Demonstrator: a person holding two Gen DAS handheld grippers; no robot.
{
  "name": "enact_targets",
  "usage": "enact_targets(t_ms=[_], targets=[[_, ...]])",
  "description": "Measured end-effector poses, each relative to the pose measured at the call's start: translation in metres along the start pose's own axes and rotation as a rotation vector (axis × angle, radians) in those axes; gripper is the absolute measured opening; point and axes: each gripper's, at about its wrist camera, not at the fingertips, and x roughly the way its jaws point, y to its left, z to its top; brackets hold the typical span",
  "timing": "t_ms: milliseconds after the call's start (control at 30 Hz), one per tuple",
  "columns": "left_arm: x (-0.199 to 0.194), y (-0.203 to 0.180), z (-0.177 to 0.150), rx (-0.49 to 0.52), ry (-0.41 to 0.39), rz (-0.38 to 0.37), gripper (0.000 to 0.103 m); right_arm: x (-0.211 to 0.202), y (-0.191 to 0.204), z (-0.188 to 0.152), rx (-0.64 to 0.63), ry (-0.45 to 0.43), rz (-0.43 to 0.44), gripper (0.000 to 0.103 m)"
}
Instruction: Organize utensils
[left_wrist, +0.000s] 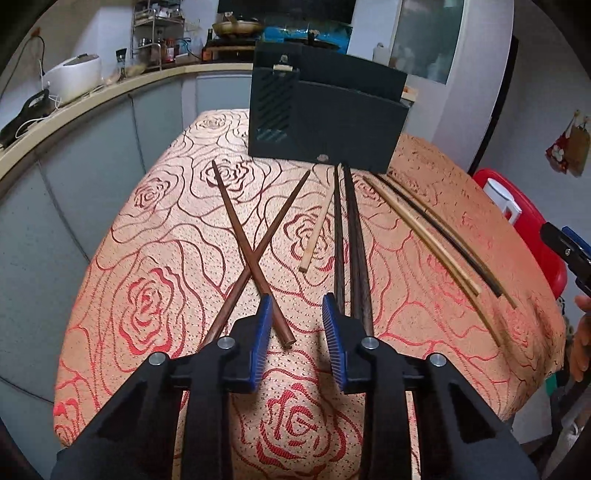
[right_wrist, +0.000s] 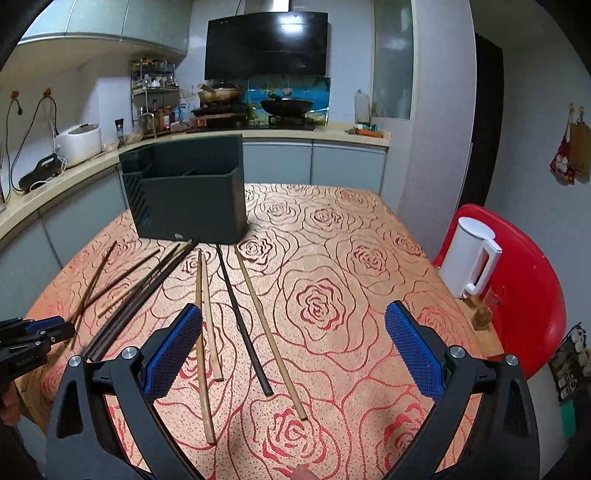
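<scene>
Ahead of my tool: worktop under a rose-print cloth, grey cabinets with a beige counter behind. Black range hood over the stove, rice cooker far left, red chair right.

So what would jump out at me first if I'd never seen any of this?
Probably the rose-patterned tablecloth, with chopsticks scattered across it: a crossed brown pair on the left and loose pale and dark sticks in the middle. Behind them stands a dark utensil holder, and a white kettle sits on a red chair at the right.
</scene>
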Motion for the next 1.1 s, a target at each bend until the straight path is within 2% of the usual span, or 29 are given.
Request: enact_targets(t_ms=[200,333,367,433,600,800,900,967,1100], targets=[[0.011,0.006,-0.004,-0.027,0.034,0.021,0.027,0.004,-0.005,-0.003,0.012,0.01,0.004,0.096],[0.012,0.006,-0.005,-0.021,0.023,0.025,0.027,0.006,-0.007,-0.004,0.012,0.01,0.001,0.096],[0.013,0.006,-0.005,-0.021,0.021,0.027,0.025,0.007,-0.009,-0.004,0.012,0.011,0.003,0.096],[0.013,0.007,-0.005,-0.019,0.019,0.038,0.016,0.008,-0.013,-0.005,0.02,0.013,0.011,0.096],[0.013,0.01,-0.006,-0.016,0.018,0.045,0.007,0.012,-0.027,-0.01,0.047,0.02,0.051,0.096],[0.006,0.006,-0.005,0.003,0.0,0.058,0.006,0.022,-0.036,-0.022,0.035,0.059,0.105,0.096],[0.0,0.005,-0.003,0.016,-0.017,0.062,0.006,0.031,-0.032,-0.031,-0.019,0.082,0.1,0.08],[-0.003,0.006,-0.001,0.019,-0.025,0.063,0.006,0.04,-0.029,-0.036,-0.047,0.108,0.091,0.063],[-0.009,0.008,0.002,0.017,-0.041,0.068,0.006,0.047,-0.027,-0.042,-0.05,0.154,0.14,0.049]])
